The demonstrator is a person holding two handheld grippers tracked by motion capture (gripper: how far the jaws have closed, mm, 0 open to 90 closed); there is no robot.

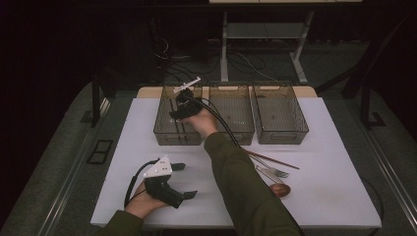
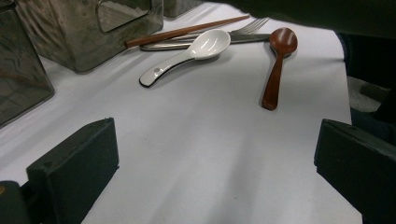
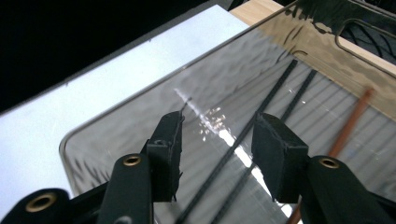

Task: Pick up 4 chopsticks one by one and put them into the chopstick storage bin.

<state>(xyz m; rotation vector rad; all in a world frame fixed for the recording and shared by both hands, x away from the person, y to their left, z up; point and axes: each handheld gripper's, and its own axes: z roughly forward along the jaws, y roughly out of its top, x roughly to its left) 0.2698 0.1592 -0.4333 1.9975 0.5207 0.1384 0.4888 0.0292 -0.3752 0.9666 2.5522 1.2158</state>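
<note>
Chopsticks (image 3: 280,100) in left bin (image 3: 140,100), right gripper (image 3: 217,140) open above

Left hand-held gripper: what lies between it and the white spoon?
Only bare tabletop, from left hand-held gripper to white spoon, in the left gripper view.

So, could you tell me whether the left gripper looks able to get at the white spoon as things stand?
Probably yes: the left gripper rests open on the table, and bare cloth lies between it and the white spoon, though the right forearm reaches across nearby.
</note>
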